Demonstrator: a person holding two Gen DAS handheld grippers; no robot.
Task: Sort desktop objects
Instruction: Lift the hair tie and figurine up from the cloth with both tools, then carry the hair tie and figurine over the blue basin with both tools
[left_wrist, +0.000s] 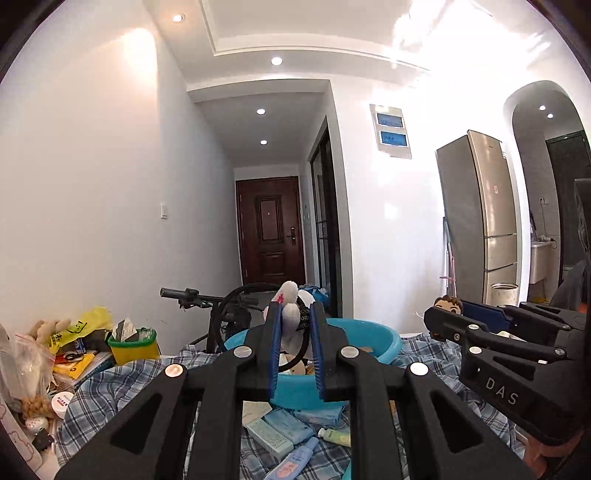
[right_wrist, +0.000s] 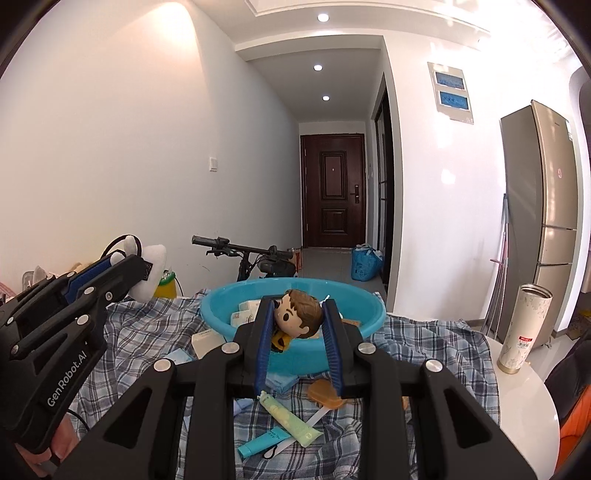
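Left wrist view shows your left tongs (left_wrist: 297, 325) shut tight on one white plush toy (left_wrist: 290, 314), held up above the table (right_wrist: 524, 391). Right wrist view shows your right tongs (right_wrist: 299, 325) shut on one big-headed doll (right_wrist: 297, 314), in front of the one blue tub (right_wrist: 295, 291). You look to be carrying both toys. Next, I think, pick each toy's spot and let go gently. Two tubes (right_wrist: 291, 417) lie on the checked cloth (right_wrist: 424, 347).

Glossy, smooth turquoise plastic basin (right_wrist: 364, 314) on soft blue checked woven cloth (right_wrist: 424, 343); at three o'clock a brushed-metal fridge (right_wrist: 550, 206). Fuzzy white plush toy (left_wrist: 290, 314), shiny moulded brown-haired figurine (right_wrist: 297, 314), matt black plastic gripper frames.
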